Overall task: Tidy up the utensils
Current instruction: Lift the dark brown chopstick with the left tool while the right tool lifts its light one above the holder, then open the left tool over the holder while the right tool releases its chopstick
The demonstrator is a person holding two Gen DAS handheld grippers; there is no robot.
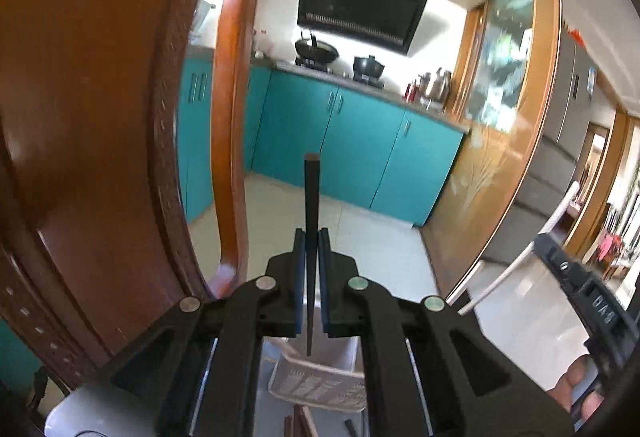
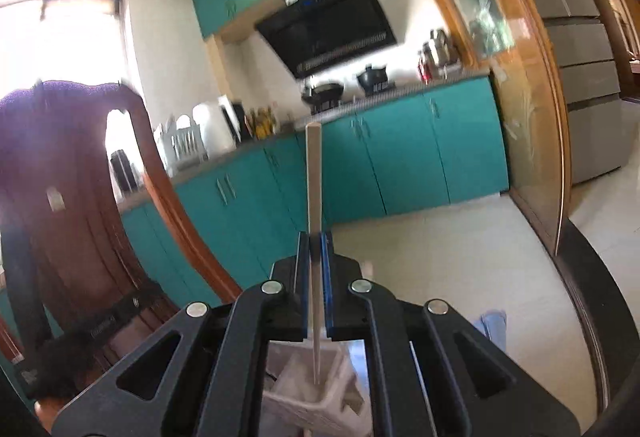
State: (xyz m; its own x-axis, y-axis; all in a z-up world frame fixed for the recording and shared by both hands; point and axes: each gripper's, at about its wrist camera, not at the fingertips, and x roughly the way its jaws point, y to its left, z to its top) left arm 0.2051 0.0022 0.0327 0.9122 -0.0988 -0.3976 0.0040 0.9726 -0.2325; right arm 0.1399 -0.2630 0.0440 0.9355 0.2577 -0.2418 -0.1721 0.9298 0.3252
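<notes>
My left gripper (image 1: 311, 237) is shut on a black chopstick (image 1: 311, 205) that stands upright between the pads, thick end up, thin tip hanging over a white perforated utensil basket (image 1: 320, 381). My right gripper (image 2: 316, 237) is shut on a pale chopstick (image 2: 313, 177), also upright, its tip reaching down into the white basket (image 2: 308, 405) below. In the left wrist view the other gripper (image 1: 592, 301) shows at the right edge, with fingers of a hand under it. Brown chopsticks (image 1: 298, 423) lie beside the basket.
A carved wooden chair back (image 1: 80, 137) stands close on the left. Beyond it are teal kitchen cabinets (image 1: 352, 141), a stove with a wok (image 1: 316, 51) and pot, a black range hood (image 1: 360, 1), a glass sliding door (image 1: 504, 109) and pale floor tiles.
</notes>
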